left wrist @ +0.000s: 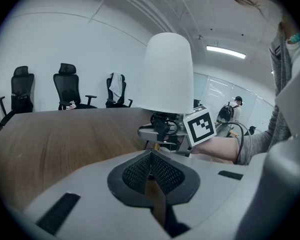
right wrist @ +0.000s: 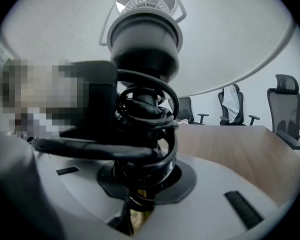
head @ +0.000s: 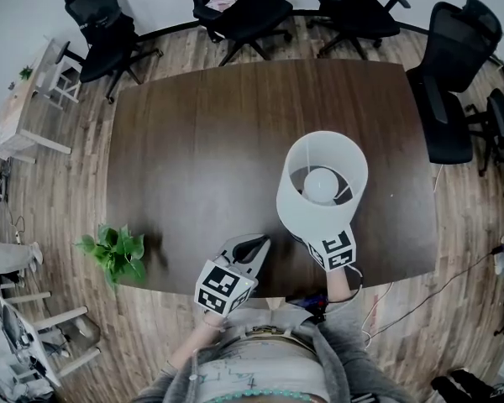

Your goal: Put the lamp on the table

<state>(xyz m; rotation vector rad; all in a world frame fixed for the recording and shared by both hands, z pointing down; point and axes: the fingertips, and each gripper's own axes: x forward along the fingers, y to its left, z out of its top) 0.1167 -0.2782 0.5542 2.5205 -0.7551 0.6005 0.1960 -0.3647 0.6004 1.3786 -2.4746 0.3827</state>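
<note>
Lamp [head: 322, 183] stem, wound with black cord [right wrist: 145, 114], sits clamped between the right gripper's [right wrist: 142, 194] narrow jaws. The left gripper [head: 254, 246] just beside it is closed and empty. Its white drum shade shows a round bulb, upright over the near right of the dark table [head: 202, 141].

Soft, even indoor light; a ceiling strip light [left wrist: 225, 52] glows at the far right. The dark counter [head: 193, 141] carries only faint shadows. Every view bulges and darkens at the edges; the lamp [right wrist: 145, 39], close up, looks blurred.
</note>
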